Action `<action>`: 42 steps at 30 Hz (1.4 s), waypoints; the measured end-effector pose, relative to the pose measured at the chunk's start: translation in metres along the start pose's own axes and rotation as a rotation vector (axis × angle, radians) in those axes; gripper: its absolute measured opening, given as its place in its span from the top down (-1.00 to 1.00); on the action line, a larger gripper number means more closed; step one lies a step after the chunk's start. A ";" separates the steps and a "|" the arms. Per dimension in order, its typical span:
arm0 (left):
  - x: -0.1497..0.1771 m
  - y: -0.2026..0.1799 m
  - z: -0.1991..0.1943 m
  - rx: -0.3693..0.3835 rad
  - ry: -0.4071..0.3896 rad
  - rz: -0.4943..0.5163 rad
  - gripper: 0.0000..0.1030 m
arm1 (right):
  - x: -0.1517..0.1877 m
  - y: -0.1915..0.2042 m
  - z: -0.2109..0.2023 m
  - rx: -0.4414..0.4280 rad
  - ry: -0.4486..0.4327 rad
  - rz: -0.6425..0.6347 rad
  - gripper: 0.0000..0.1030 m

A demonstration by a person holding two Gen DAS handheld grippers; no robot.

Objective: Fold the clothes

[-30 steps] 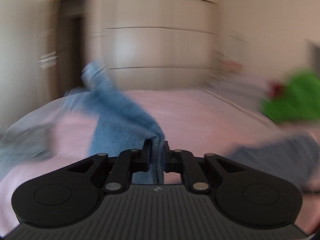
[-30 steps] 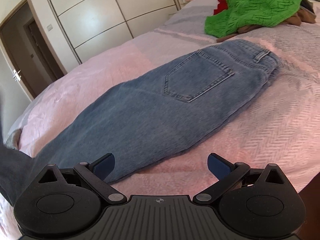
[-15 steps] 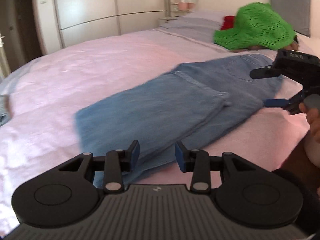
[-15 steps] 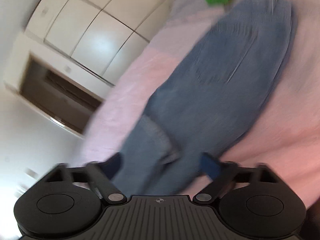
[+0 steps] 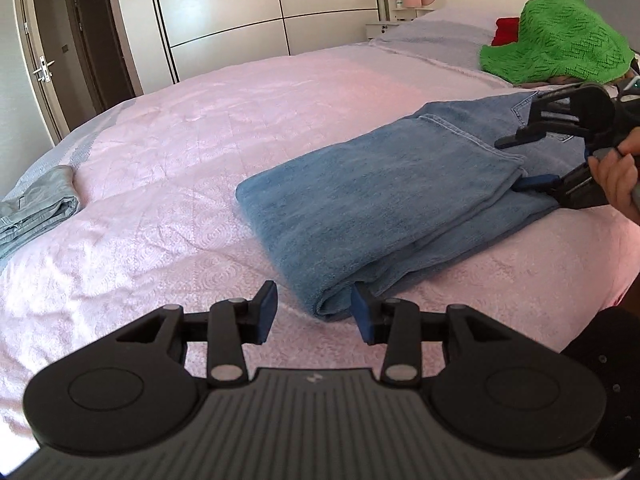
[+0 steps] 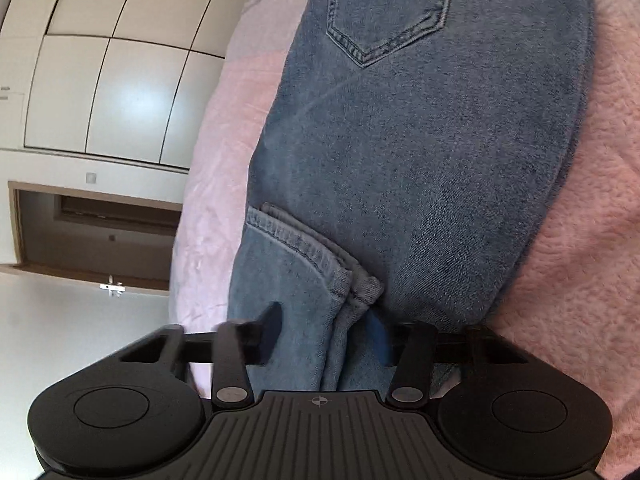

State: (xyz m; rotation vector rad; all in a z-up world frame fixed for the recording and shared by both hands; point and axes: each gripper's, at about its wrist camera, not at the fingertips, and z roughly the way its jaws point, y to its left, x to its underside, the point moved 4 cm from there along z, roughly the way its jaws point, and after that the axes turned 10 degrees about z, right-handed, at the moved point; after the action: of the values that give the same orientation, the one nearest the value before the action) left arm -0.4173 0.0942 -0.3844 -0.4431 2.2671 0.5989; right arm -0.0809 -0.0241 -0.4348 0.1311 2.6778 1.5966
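Blue jeans (image 5: 384,200) lie on the pink bedspread (image 5: 208,152), the legs folded back over the seat part. My left gripper (image 5: 314,312) is open and empty at the near corner of the fold, its right finger touching the denim. My right gripper (image 6: 328,332) is open, rolled sideways, with the folded leg hem (image 6: 320,280) between its fingers; the back pocket (image 6: 388,8) lies ahead. It also shows in the left wrist view (image 5: 532,160) at the hem edge, held by a hand.
A green knitted garment (image 5: 556,44) with a red item (image 5: 506,30) lies at the bed's head. A grey-blue folded garment (image 5: 36,212) lies at the bed's left edge. Wardrobe doors (image 5: 260,12) and a doorway (image 5: 92,44) stand beyond the bed.
My left gripper carried the jean leg over, let it go and opened; the legs now lie folded on the seat. My right gripper rolled sideways and moved in around the hem.
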 end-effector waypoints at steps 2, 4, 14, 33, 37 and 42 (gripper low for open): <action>-0.001 -0.002 0.004 -0.004 -0.011 -0.005 0.22 | 0.004 0.007 -0.008 -0.044 -0.042 -0.074 0.85; -0.002 -0.003 0.009 -0.010 -0.018 -0.012 0.24 | 0.010 0.025 -0.023 -0.108 -0.110 -0.200 0.89; 0.001 -0.010 0.009 0.010 -0.025 0.124 0.39 | 0.015 -0.020 -0.039 0.007 -0.153 -0.201 0.89; 0.001 -0.032 0.018 0.003 -0.011 0.427 0.75 | 0.028 -0.023 -0.049 0.143 -0.265 -0.336 0.89; 0.003 -0.034 0.022 0.022 0.013 0.462 0.71 | 0.035 -0.010 -0.038 0.204 -0.261 -0.464 0.89; -0.005 0.005 0.007 0.179 -0.005 0.205 0.54 | 0.035 0.002 -0.049 0.290 -0.267 -0.587 0.10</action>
State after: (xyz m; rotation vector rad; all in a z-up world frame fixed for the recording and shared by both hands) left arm -0.4124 0.1031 -0.3836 -0.1215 2.3531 0.4915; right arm -0.1184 -0.0637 -0.4092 -0.3756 2.4017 0.9455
